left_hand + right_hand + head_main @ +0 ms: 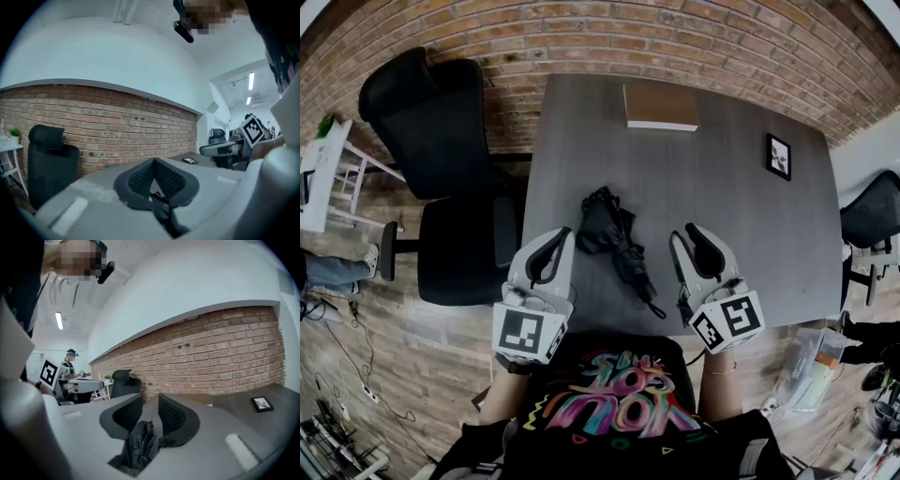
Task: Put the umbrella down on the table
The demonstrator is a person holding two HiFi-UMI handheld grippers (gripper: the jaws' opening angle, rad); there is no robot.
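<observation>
A folded black umbrella (614, 246) lies on the grey table (722, 197), its strap end towards me, with neither gripper touching it. My left gripper (563, 234) hovers just to its left above the table's near edge, fingertips meeting and nothing between them (153, 161). To the umbrella's right is my right gripper (682, 233), its jaws partly apart and holding nothing. In the right gripper view the umbrella (139, 445) shows low down through the gap behind the right gripper's (150, 400) pads, lying on the table beneath.
A brown book (661, 106) lies at the table's far edge, and a small black-framed picture (778, 156) at the far right. A black office chair (450, 178) stands left of the table, another chair (870, 220) at the right. A brick wall runs behind.
</observation>
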